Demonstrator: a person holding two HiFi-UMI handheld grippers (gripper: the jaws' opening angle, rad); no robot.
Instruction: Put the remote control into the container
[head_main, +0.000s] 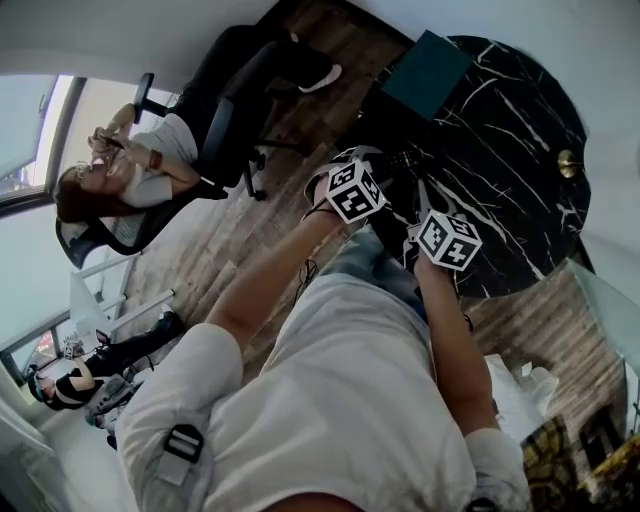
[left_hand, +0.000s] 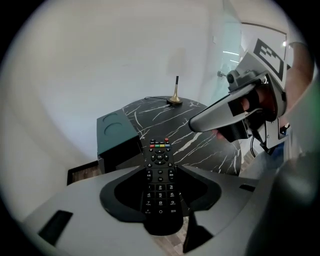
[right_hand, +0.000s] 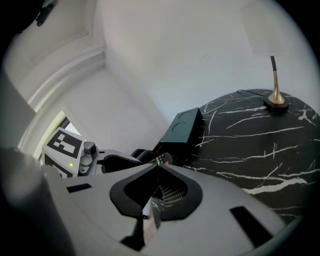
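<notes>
Arms (head_main: 270, 265) stretched forward, left hand-held gripper (left_hand: 160, 168) grasping remote control (left_hand: 159, 192), right hand-held gripper (right_hand: 157, 165) clenched empty

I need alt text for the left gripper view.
The left gripper holds a black remote control between its jaws, facing a black marble table. A dark green container sits at its left edge; the right gripper shows at right.

Wearer: white short-sleeved T-shirt (head_main: 330, 400); blue jeans (head_main: 368, 256) show at 12 o'clock of it, a grey buckled strap (head_main: 182, 444) at 8 o'clock. Left gripper (left_hand: 160, 165), right gripper (right_hand: 156, 167) — matte grey shells, black recessed insides. Each bears a white cube (head_main: 352, 190) with black square markers; the left one has a green lamp (right_hand: 71, 164).
</notes>
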